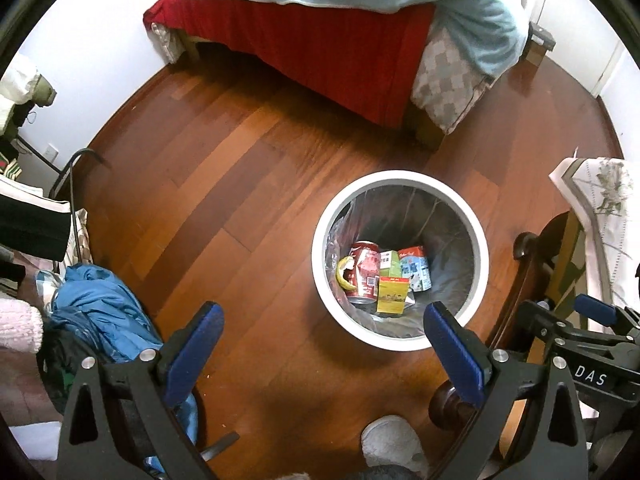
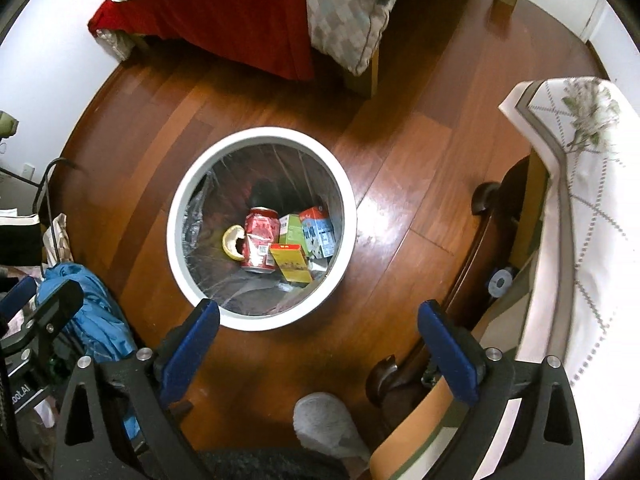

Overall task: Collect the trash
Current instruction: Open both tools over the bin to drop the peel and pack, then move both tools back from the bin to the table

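Note:
A white round trash bin (image 1: pixel 478 236) with a clear liner stands on the wooden floor; it also shows in the right wrist view (image 2: pixel 176 224). Inside lie a red can (image 1: pixel 365 276) (image 2: pixel 260 240), a banana peel (image 1: pixel 345 274) (image 2: pixel 234 244), a yellow box (image 1: pixel 393 295) (image 2: pixel 292 264), a green box (image 2: pixel 291 230) and a blue-white carton (image 1: pixel 416 274) (image 2: pixel 318 236). My left gripper (image 1: pixel 322 342) is open and empty, above the floor just in front of the bin. My right gripper (image 2: pixel 318 340) is open and empty, above the bin's near right rim. The right gripper also shows at the right edge of the left wrist view (image 1: pixel 592 320).
A bed with a red sheet (image 1: pixel 312 36) and light blue blanket stands at the back. A table with a white cloth (image 2: pixel 580 200) and dark wooden legs is on the right. A blue garment pile (image 1: pixel 100 312) lies on the left. A grey slipper (image 2: pixel 324 424) is at the bottom.

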